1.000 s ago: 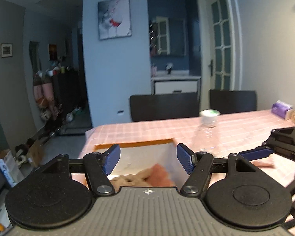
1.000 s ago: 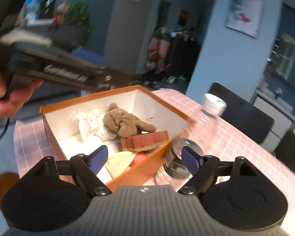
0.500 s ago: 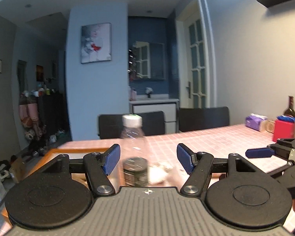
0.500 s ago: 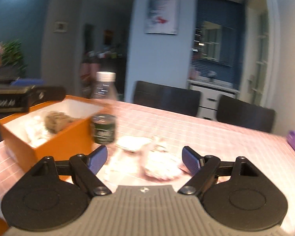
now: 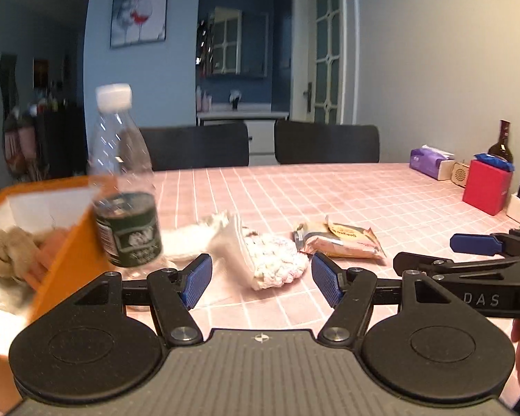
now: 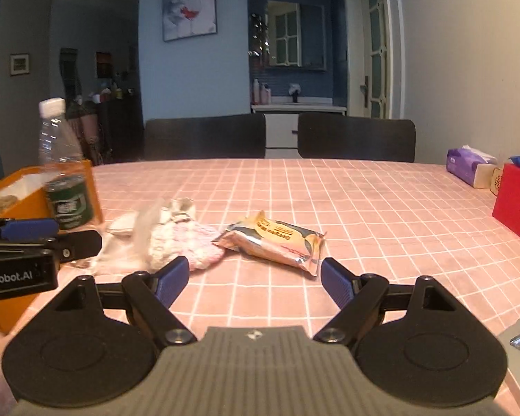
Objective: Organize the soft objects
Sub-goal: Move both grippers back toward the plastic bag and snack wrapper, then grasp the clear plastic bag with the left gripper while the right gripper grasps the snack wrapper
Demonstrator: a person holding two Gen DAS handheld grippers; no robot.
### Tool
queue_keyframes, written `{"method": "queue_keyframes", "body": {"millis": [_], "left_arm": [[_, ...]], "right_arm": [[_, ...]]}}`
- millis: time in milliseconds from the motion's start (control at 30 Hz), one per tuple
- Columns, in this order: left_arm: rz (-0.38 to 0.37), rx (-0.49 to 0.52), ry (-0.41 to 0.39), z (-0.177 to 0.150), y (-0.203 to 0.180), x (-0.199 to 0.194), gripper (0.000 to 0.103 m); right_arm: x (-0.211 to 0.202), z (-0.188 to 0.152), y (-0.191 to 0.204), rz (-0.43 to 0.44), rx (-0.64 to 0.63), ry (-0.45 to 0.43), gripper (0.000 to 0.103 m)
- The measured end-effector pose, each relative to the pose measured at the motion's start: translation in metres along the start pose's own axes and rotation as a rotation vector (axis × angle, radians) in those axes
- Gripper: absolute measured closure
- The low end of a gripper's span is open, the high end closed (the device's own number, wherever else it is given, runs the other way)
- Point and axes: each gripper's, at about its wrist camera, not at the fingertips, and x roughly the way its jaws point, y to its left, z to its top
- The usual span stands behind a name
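A pink-and-white knitted piece (image 5: 274, 258) (image 6: 185, 241) lies on the pink checked tablecloth, with white soft cloth (image 5: 194, 234) (image 6: 124, 223) beside it on the left. A foil snack packet (image 5: 339, 237) (image 6: 277, 241) lies to its right. The orange box (image 5: 69, 242) (image 6: 27, 201) at left holds a brown plush toy (image 5: 7, 249) and other soft items. My left gripper (image 5: 260, 279) hovers open just before the knitted piece. My right gripper (image 6: 256, 279) is open too, short of the snack packet. Nothing sits between either pair of fingers.
A clear water bottle (image 5: 121, 180) (image 6: 64, 166) stands against the box's right side. At far right are a red box (image 5: 487, 187) (image 6: 514, 201), a purple tissue pack (image 5: 430, 161), and a wine bottle (image 5: 501, 142). Two dark chairs (image 6: 204, 137) stand behind the table.
Both grippers swung rightward away from the orange box and sank toward the table. The knitted piece and snack packet have come into view ahead of them. Both stayed open.
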Motion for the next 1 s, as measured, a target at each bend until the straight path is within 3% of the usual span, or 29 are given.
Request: {"method": "queue_keyframes", "body": {"millis": [100,300,567,767,833,900,1000], "left_arm": [[0.036,-0.010,0.039,0.001,0.003,0.021,0.025],[0.073,-0.057,0.109,0.008,0.010,0.067,0.025],[0.089,-0.116,0.144,0.016,0.018,0.103,0.042],[0.119,-0.100,0.163,0.011,0.019,0.117,0.070],[0.113,-0.112,0.168,0.009,0.020,0.118,0.078],[0.116,-0.113,0.171,0.007,0.021,0.119,0.086],[0.112,-0.131,0.187,0.005,0.026,0.120,0.095]], "right_arm": [[0.022,0.003,-0.003,-0.033,-0.007,0.025,0.021],[0.064,0.007,-0.006,-0.019,-0.004,0.063,0.021],[0.115,0.020,0.001,-0.041,-0.103,0.110,0.017],[0.148,0.019,0.012,-0.072,-0.239,0.154,0.019],[0.154,0.017,0.013,-0.064,-0.262,0.163,0.024],[0.160,0.014,0.013,-0.071,-0.277,0.175,0.037],[0.162,0.011,0.014,-0.085,-0.298,0.171,0.044]]}}
